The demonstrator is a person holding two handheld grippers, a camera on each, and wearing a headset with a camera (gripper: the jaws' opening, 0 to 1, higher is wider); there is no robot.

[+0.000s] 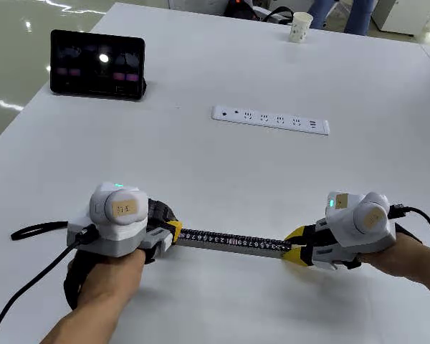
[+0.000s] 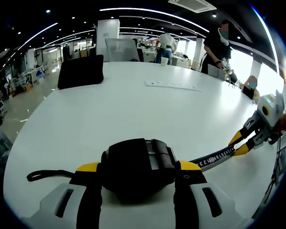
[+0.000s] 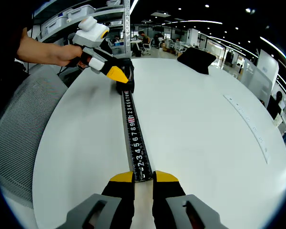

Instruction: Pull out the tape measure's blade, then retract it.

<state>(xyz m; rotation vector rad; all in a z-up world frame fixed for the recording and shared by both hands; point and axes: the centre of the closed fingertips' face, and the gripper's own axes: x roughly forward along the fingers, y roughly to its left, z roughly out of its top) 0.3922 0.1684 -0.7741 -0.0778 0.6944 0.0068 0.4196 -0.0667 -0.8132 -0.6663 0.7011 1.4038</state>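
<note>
Holding the black tape measure case (image 2: pixel 138 164) from both sides, the jaws of your left gripper (image 1: pixel 166 223) are clamped on it at the near left of the white bench (image 1: pixel 222 165). From the case the blade (image 1: pixel 229 241) is drawn out to the right and lies stretched close over the bench, with its numbers facing up. Your right gripper (image 1: pixel 295 246) is at the near right, and its jaws are closed on the free end of the blade, one yellow tip on each side of it. A black strap (image 1: pixel 36 231) lies on the bench to the left of the case. Farther away, well apart from both grippers, you have a white power strip (image 1: pixel 270 120) in the middle, a dark tablet (image 1: pixel 98 63) standing at the far left, and a paper cup (image 1: pixel 299 27) near the far edge.
</note>
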